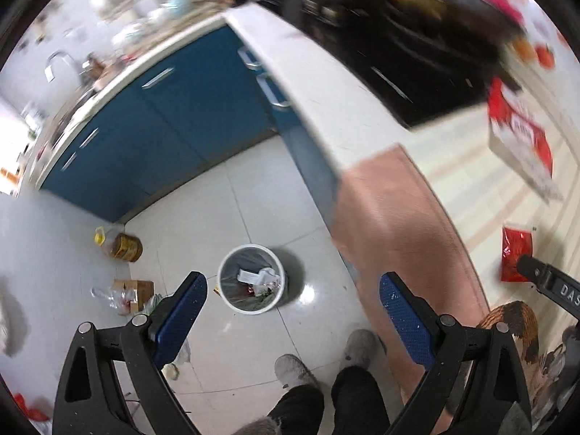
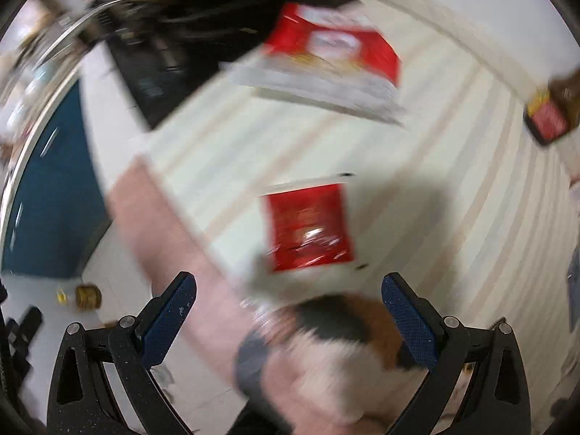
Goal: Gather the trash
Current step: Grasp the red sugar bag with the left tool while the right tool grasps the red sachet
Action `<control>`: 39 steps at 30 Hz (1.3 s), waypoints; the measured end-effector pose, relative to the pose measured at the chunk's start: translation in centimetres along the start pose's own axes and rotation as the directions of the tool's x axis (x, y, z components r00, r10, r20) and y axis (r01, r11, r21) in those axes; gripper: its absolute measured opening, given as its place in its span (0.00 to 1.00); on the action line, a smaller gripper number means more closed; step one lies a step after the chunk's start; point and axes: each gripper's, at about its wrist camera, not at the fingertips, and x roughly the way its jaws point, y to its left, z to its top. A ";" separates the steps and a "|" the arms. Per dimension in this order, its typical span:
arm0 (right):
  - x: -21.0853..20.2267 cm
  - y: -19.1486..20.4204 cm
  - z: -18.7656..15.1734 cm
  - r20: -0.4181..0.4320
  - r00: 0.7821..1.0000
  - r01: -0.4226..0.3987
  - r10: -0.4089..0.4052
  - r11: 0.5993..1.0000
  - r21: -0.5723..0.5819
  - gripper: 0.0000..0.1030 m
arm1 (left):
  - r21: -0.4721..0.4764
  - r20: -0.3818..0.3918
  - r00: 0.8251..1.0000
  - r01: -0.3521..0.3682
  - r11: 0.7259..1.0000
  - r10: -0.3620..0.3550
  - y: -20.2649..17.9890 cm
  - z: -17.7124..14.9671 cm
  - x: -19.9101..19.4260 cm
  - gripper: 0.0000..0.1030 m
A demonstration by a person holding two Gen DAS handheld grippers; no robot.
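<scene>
A white trash bin [image 1: 252, 278] with a clear liner and some trash in it stands on the tiled floor. My left gripper [image 1: 293, 291] is open and empty, hanging above the bin. A red snack wrapper [image 2: 310, 227] lies flat on the striped tablecloth; it also shows in the left wrist view [image 1: 516, 253]. My right gripper [image 2: 290, 293] is open and empty, just short of the wrapper. The right wrist view is blurred. The tip of the right gripper shows at the wrapper's edge in the left wrist view.
Blue cabinets [image 1: 174, 123] under a white counter stand behind the bin. A yellow-capped bottle [image 1: 119, 244], a cardboard box [image 1: 136, 290] and plastic scraps lie on the floor at left. A red and white box [image 2: 333, 61] sits further back on the table. The person's slippers [image 1: 293, 369] stand near the bin.
</scene>
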 end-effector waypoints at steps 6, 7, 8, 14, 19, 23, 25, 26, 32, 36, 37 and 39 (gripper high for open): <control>3.1 0.4 1.1 -0.002 1.000 0.016 -0.016 0.996 -0.092 0.69 | 0.088 -0.050 0.998 -0.033 0.996 0.037 -3.6 0.2 2.1 0.95; 3.3 0.8 0.9 0.021 0.999 0.048 -0.046 0.991 -0.124 0.63 | 0.085 -0.062 0.997 -0.033 0.996 0.039 -3.6 0.2 2.2 0.95; 3.4 0.9 0.7 0.046 0.998 0.048 -0.042 0.989 -0.138 0.59 | 0.079 -0.071 0.997 -0.033 0.996 0.039 -3.5 0.1 2.2 0.95; 2.9 -1.5 0.5 0.076 0.997 -0.022 0.033 0.991 -0.134 0.16 | 0.041 -0.101 0.994 0.051 0.998 -0.046 -5.2 2.2 1.1 0.94; 0.8 -8.6 0.8 0.115 0.991 -0.068 0.066 0.997 0.019 0.13 | 0.008 -0.137 0.969 0.207 0.978 -0.204 -9.7 5.6 0.5 0.94; -0.3 -15.3 1.9 0.137 0.990 -0.047 0.026 0.988 0.148 0.13 | -0.030 -0.179 0.922 0.344 0.939 -0.343 -14.7 8.6 1.0 0.94; -0.8 -17.3 3.4 0.141 0.990 -0.020 -0.010 0.977 0.211 0.13 | -0.053 -0.201 0.893 0.400 0.915 -0.402 -17.0 9.7 1.5 0.94; -0.7 -18.8 3.8 0.142 0.990 -0.014 -0.021 0.969 0.246 0.13 | -0.066 -0.210 0.880 0.422 0.904 -0.427 -17.9 10.2 1.9 0.94; -1.0 -23.6 6.5 0.171 0.983 -0.007 -0.063 0.923 0.384 0.12 | -0.180 -0.257 0.818 0.483 0.857 -0.515 -21.1 13.2 5.3 0.94; -0.2 -23.9 7.6 0.174 0.983 -0.014 -0.063 0.912 0.410 0.12 | -0.225 -0.273 0.809 0.473 0.852 -0.521 -21.8 14.8 7.2 0.70; -0.2 -23.8 7.8 0.173 0.983 -0.015 -0.062 0.913 0.408 0.12 | -0.211 -0.262 0.816 0.473 0.856 -0.515 -21.7 15.2 6.8 0.44; -0.2 -23.4 8.2 0.175 0.983 -0.015 -0.060 0.917 0.399 0.12 | -0.176 -0.256 0.823 0.477 0.861 -0.508 -21.9 15.9 6.0 0.24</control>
